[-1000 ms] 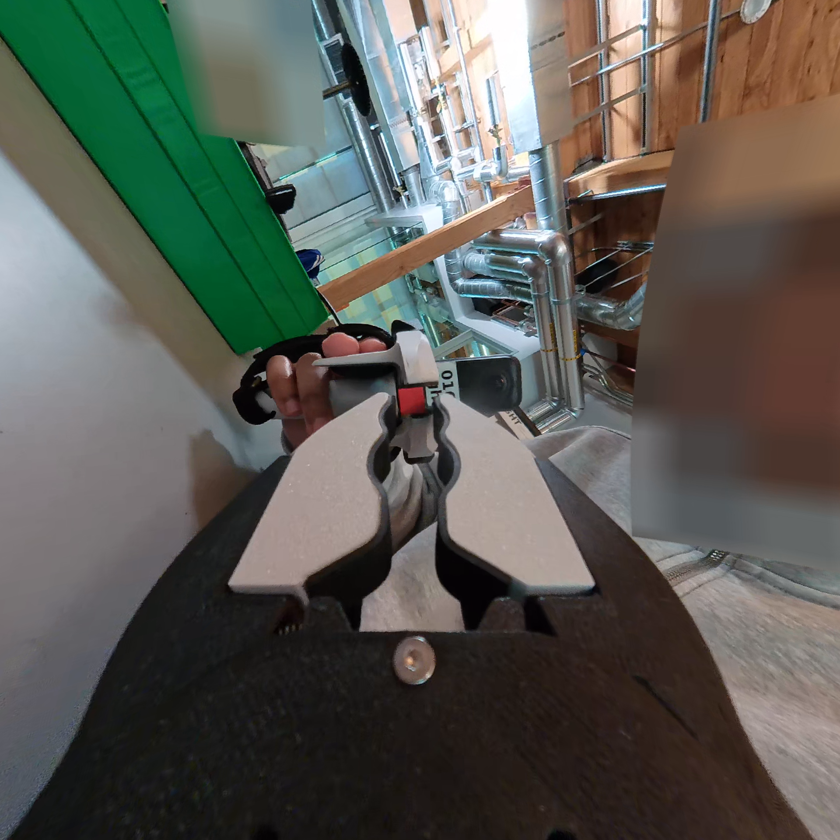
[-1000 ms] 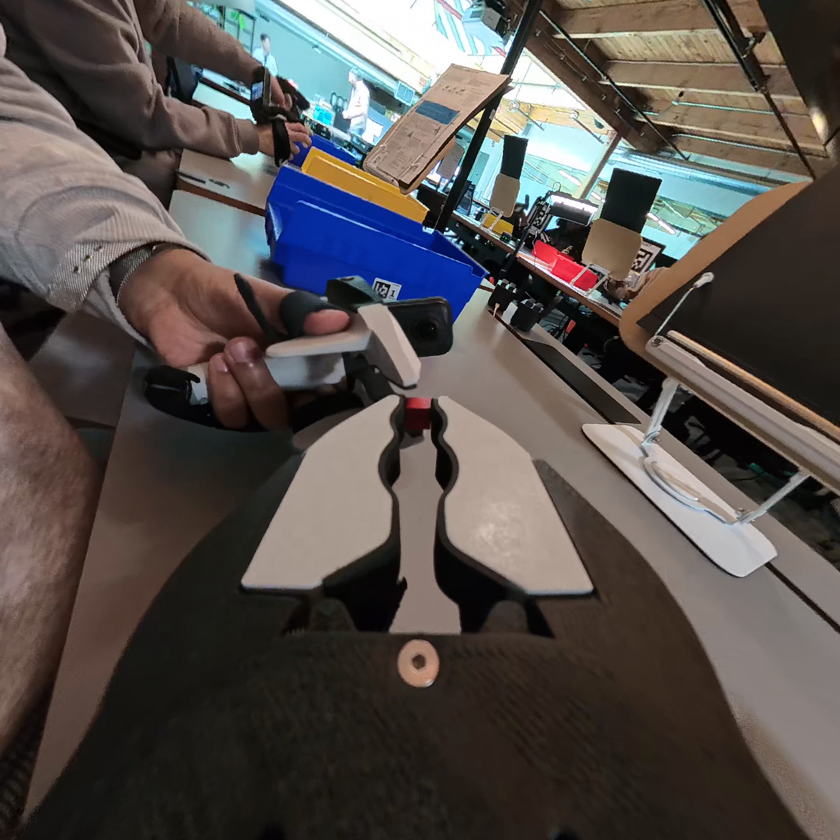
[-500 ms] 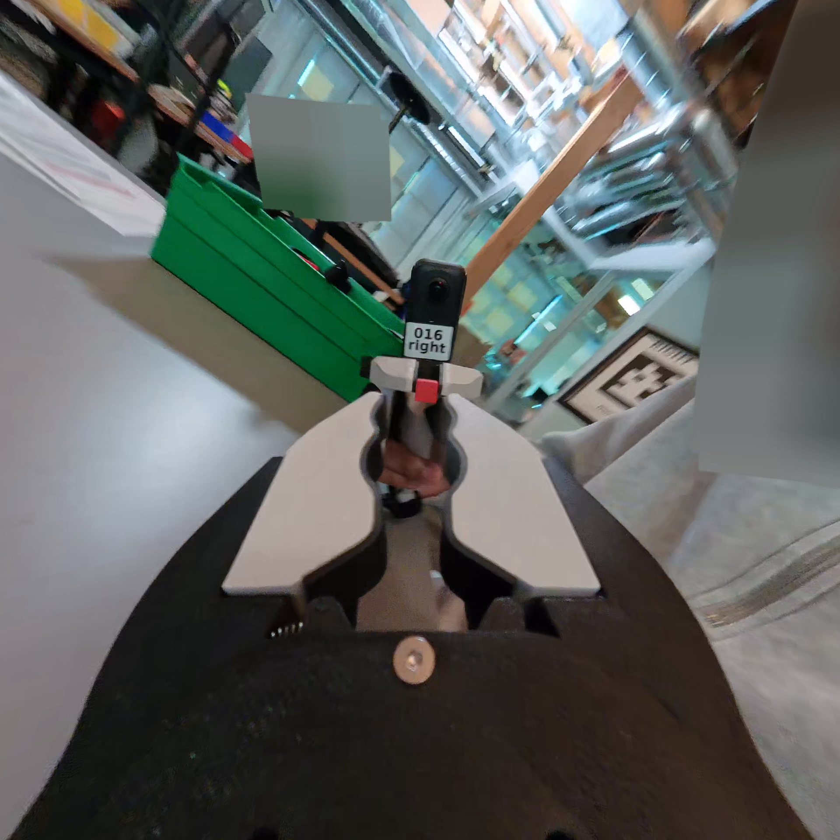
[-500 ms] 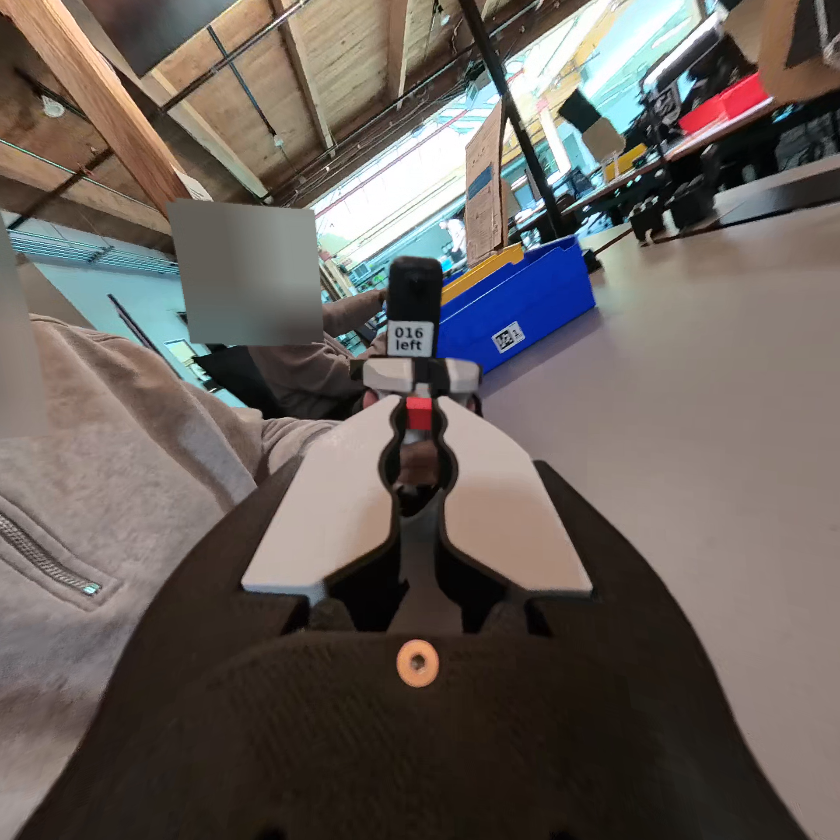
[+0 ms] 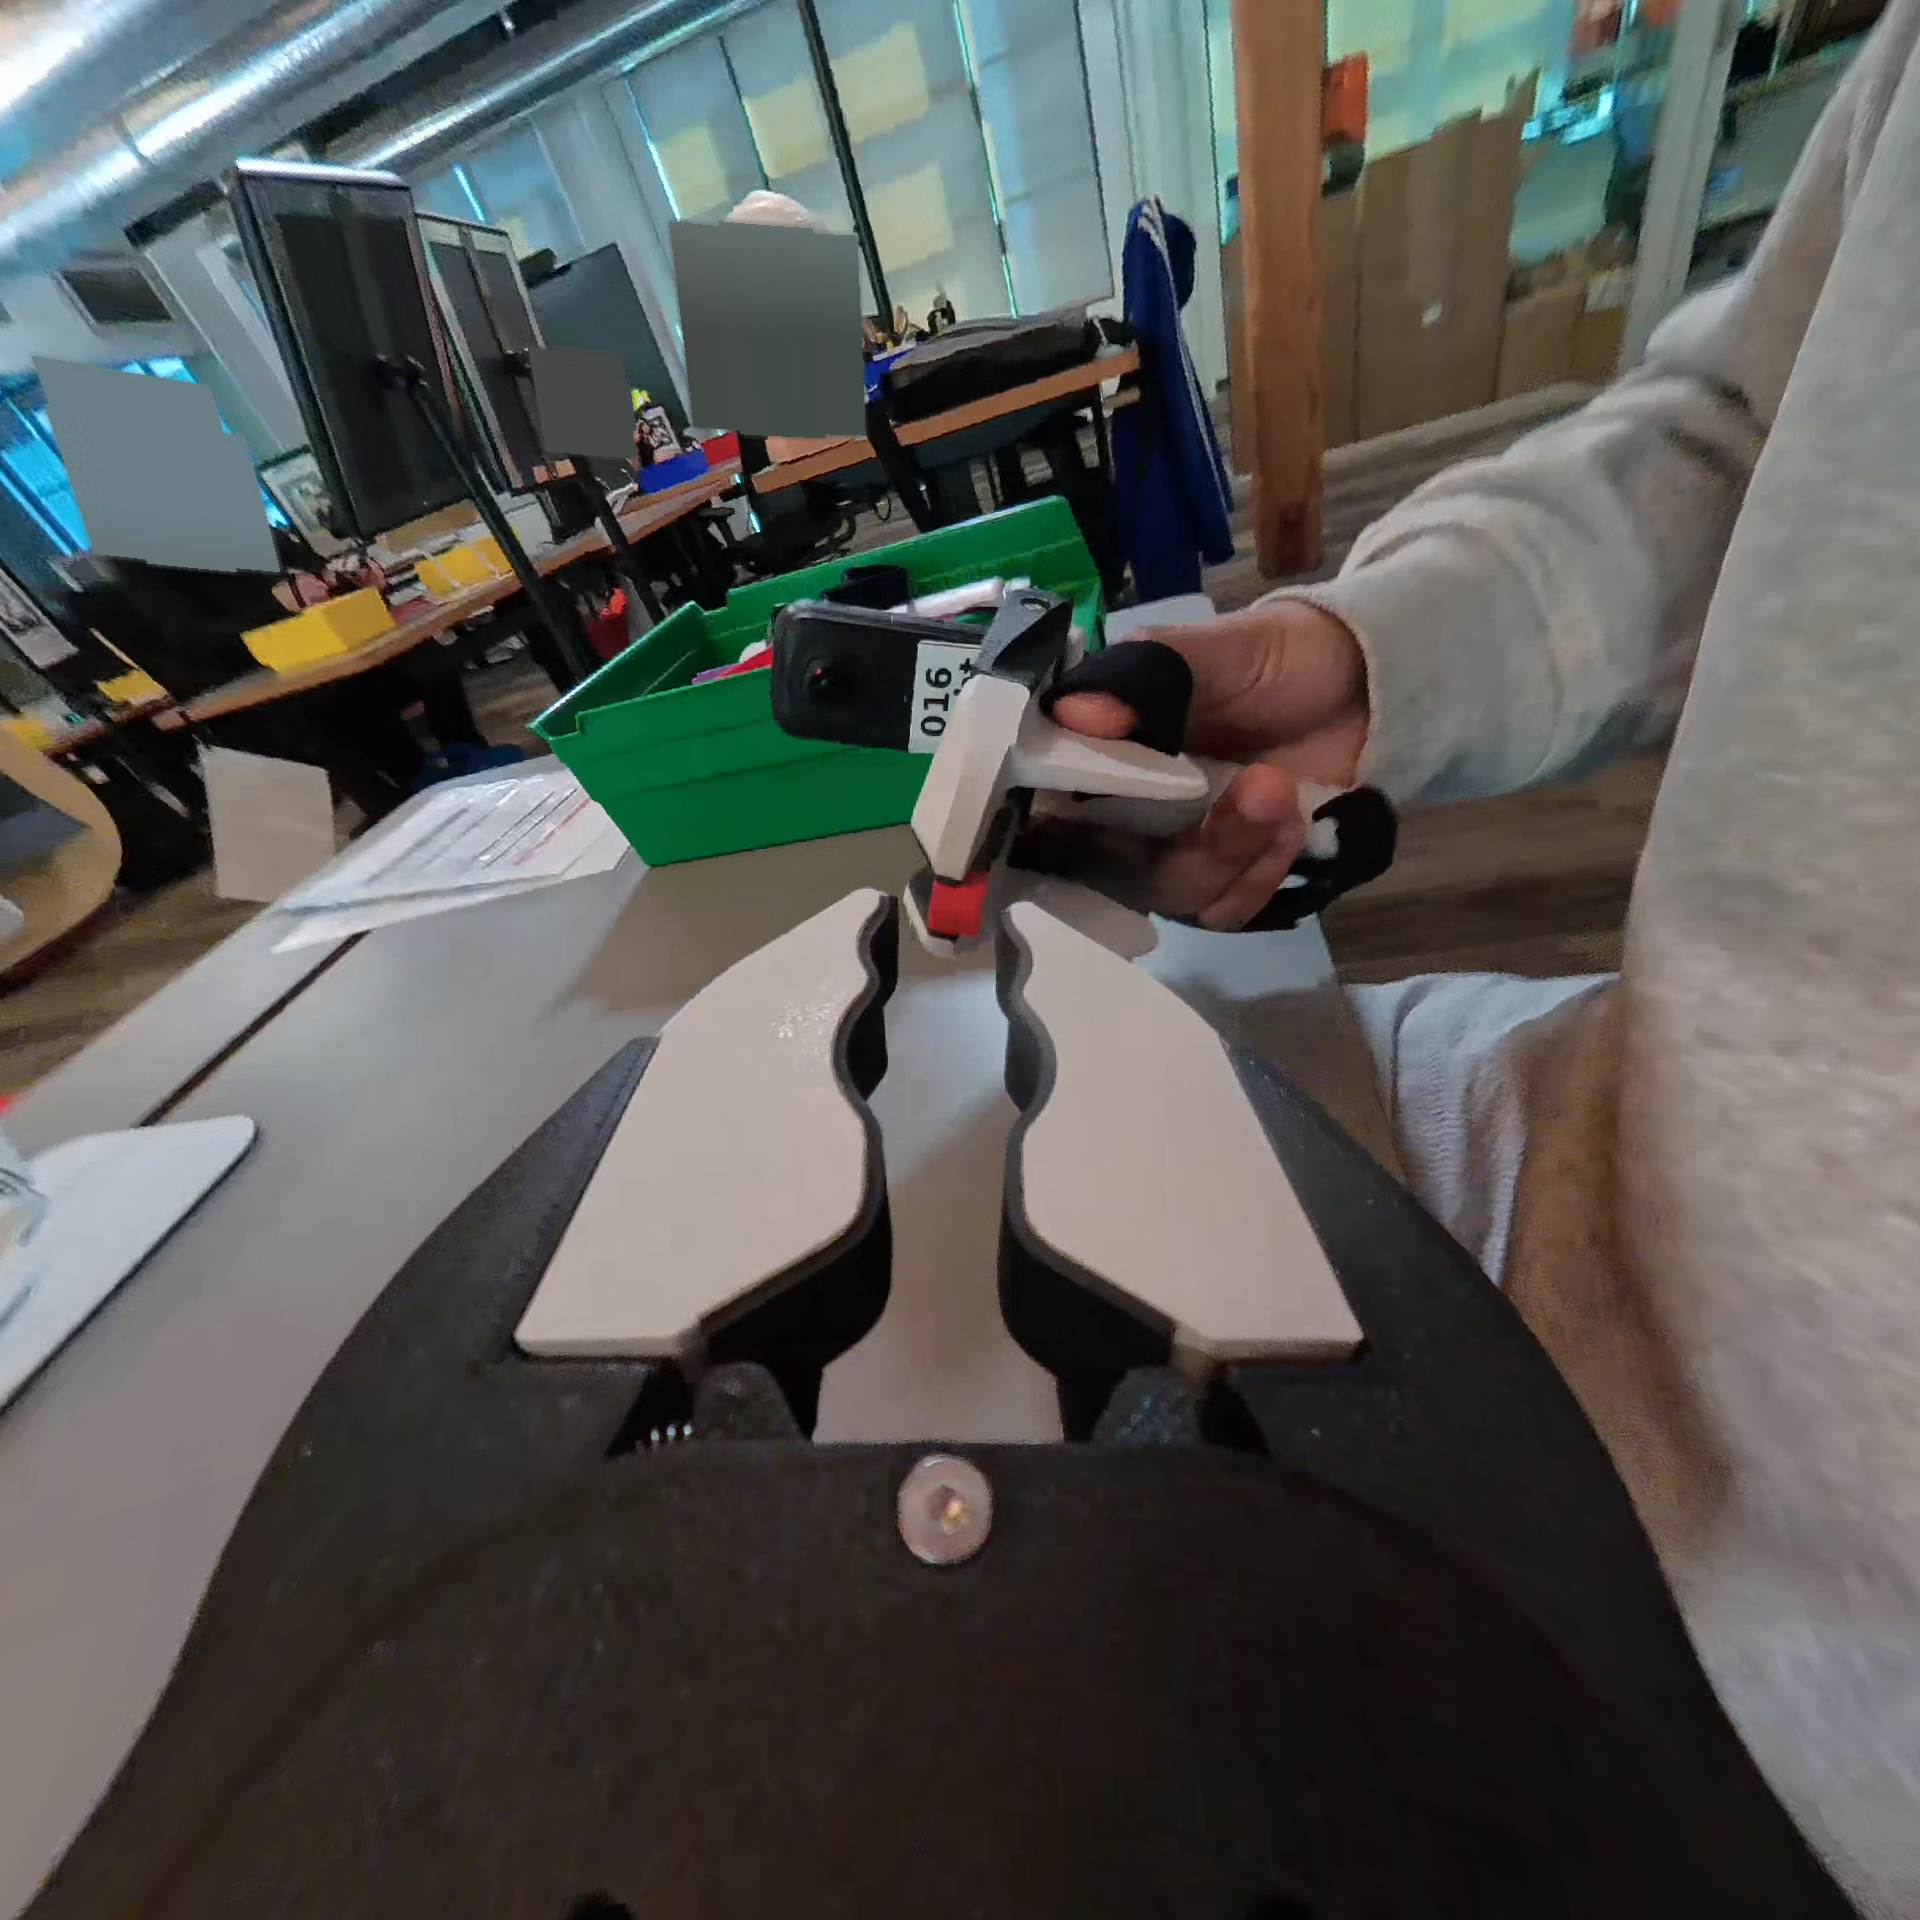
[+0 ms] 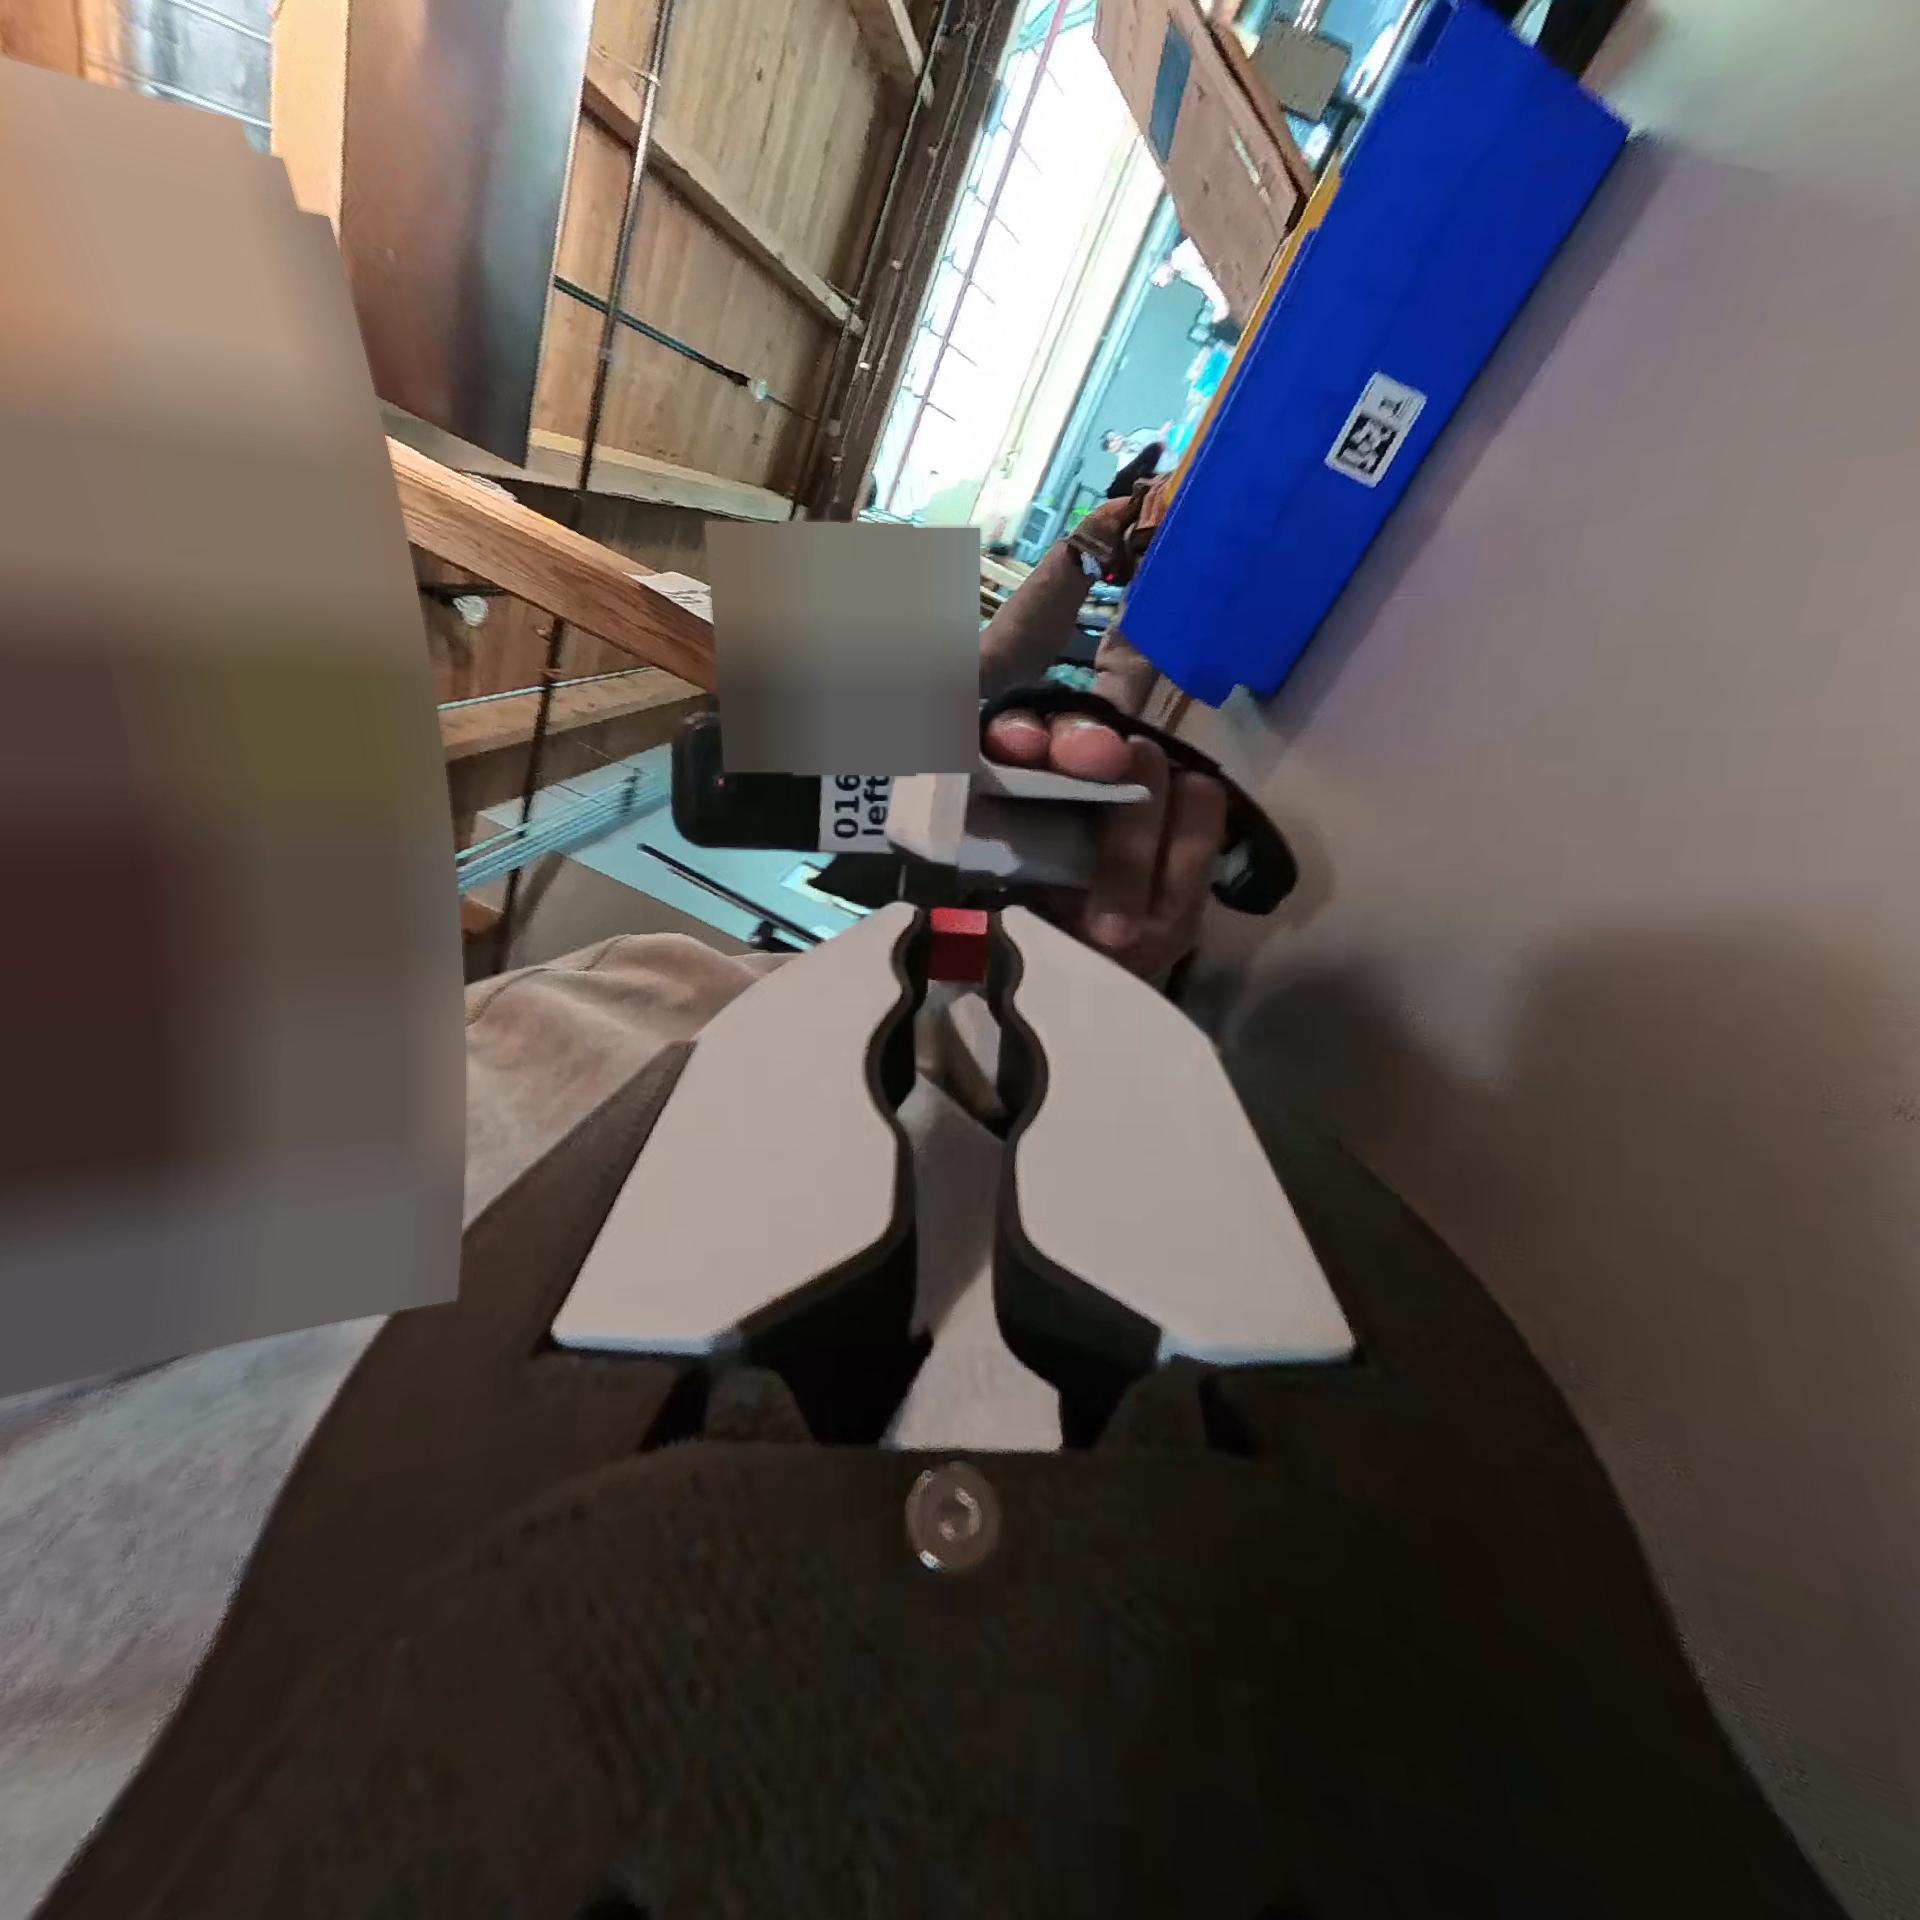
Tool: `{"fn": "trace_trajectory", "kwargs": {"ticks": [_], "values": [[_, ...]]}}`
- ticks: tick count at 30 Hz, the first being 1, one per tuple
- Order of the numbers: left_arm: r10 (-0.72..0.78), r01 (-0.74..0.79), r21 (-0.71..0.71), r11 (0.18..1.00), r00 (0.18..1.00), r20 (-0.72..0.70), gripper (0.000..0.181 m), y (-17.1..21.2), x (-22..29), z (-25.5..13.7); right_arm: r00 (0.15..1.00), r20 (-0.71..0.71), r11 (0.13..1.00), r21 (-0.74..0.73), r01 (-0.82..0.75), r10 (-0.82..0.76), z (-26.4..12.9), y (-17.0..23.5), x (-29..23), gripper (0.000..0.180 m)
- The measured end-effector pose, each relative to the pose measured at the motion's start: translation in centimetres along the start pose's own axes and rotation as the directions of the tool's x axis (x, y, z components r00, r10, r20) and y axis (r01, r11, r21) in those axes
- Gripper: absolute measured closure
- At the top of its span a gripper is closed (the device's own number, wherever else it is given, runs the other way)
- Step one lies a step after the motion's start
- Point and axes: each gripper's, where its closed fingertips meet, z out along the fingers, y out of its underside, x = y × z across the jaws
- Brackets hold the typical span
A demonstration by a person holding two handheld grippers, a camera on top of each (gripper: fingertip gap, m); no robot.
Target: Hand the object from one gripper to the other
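A small red cube (image 5: 958,902) sits where the two grippers meet tip to tip above the grey table (image 5: 416,1039). My right gripper (image 6: 954,935) is shut on the cube (image 6: 956,948), with its tips touching both sides. In the left wrist view, the right gripper's white fingers (image 5: 966,790) pinch the cube from above and below. My left gripper (image 5: 948,920) is open. Its tips flank the cube with a gap on each side. In the right wrist view, the left gripper's fingers (image 6: 925,821) show just beyond the cube, in a hand.
A green bin (image 5: 727,748) with small items stands on the table behind the grippers, with papers (image 5: 468,842) to its left. A white stand base (image 5: 104,1195) lies at the left edge. A blue bin (image 6: 1351,364) is farther off. The person's grey sleeve (image 5: 1558,623) fills the right. Left and right tips are no more than a few centimetres apart.
Both grippers have swung and rolled together, staying tip to tip with the cube between them. The left jaws now stand wider around the cube than one second ago.
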Motion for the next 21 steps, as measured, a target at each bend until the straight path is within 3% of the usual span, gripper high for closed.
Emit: {"fn": "trace_trajectory", "kwargs": {"ticks": [4,8,10,13,18,21], "values": [[0.054,-0.056,-0.071,0.996,0.998,-0.029,0.164,1.2,1.1,0.8,0.993,0.066,0.995,-0.025,-0.098,0.099,0.7,1.0,-0.2,0.169],[0.045,-0.047,-0.057,0.997,0.999,-0.026,0.171,0.9,1.0,0.5,0.992,0.086,0.995,-0.019,-0.095,0.096,0.9,1.0,-0.5,0.168],[0.011,-0.013,-0.038,0.999,0.999,-0.040,0.171,0.6,1.0,0.4,0.996,0.053,0.997,-0.014,-0.073,0.074,1.0,0.9,-0.2,0.154],[-0.040,0.039,-0.027,0.999,0.998,-0.047,0.171,0.5,0.8,0.3,0.998,0.030,0.999,0.011,-0.052,0.052,0.8,0.4,0.2,0.150],[-0.262,0.264,0.018,0.964,0.961,-0.086,0.171,0.3,-0.1,0.0,0.994,-0.019,0.985,0.133,0.110,-0.108,-0.6,-1.9,0.0,0.144],[-0.458,0.471,0.060,0.880,0.875,-0.157,0.171,0.0,-0.5,-0.1,0.945,-0.100,0.936,0.139,0.323,-0.311,-1.0,-2.6,-0.6,0.144]]}}
